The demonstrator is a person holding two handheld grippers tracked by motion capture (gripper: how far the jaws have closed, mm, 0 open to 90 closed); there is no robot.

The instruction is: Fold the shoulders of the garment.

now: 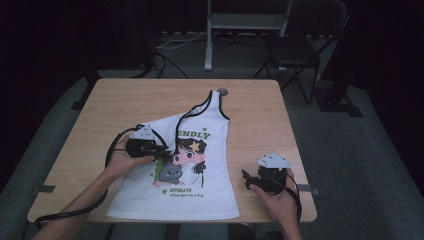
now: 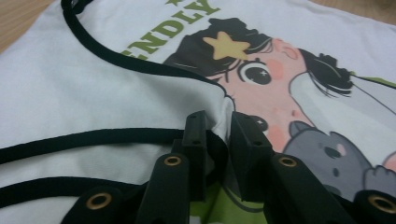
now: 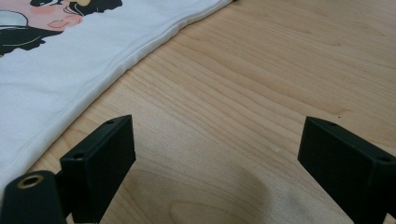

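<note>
Resting under the left tool (image 2: 215, 135): folded tank top (image 2: 93, 98).

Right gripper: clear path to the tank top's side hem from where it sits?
Probably yes. The right gripper rests on bare table beside the tank top, jaws wide open with nothing between them. In the right gripper view only wood lies between the jaws and the side hem.

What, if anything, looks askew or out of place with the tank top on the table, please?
The white tank top is not flat: its upper left part is folded over onto the cartoon print, hiding the start of the green lettering, beside the left gripper. The other strap still reaches toward the table's far edge.
</note>
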